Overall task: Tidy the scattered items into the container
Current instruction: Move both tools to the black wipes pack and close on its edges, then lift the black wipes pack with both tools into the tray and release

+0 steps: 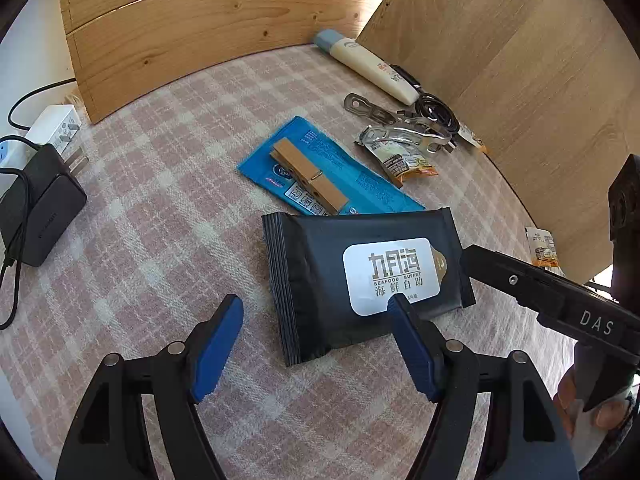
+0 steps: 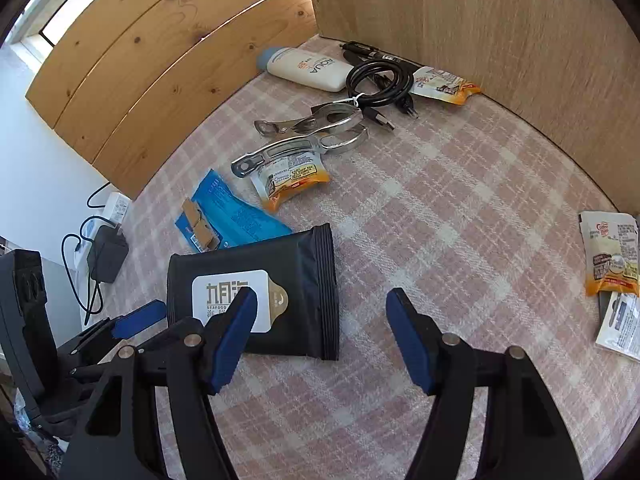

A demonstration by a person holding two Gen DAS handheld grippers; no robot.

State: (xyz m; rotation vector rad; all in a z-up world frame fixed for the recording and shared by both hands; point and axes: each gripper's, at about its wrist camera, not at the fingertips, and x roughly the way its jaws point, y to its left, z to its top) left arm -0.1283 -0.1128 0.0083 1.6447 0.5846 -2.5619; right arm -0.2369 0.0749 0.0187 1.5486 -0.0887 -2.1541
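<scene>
A black wet-wipes pack [image 1: 360,280] [image 2: 296,280] with a white label lies flat on the pink checked cloth [image 2: 440,208]. My left gripper [image 1: 316,308] stands open just above its near edge, the right pad over the label. My right gripper [image 2: 322,296] is open too, its left pad over the label and its right pad over bare cloth. Neither holds anything. Behind the pack lie a blue packet [image 1: 360,184] [image 2: 240,216] with a wooden clothespin [image 1: 308,176] on it, metal clips [image 1: 400,128] [image 2: 320,128] and an orange sachet [image 1: 404,162] [image 2: 292,178]. I see no container.
A sunscreen tube [image 2: 308,68] and a coiled black cable [image 2: 380,80] lie by the wooden panels [image 1: 520,80] at the back. More sachets [image 2: 612,256] sit at the right edge. A black charger [image 1: 44,204] and white power strip [image 1: 48,128] lie at the left.
</scene>
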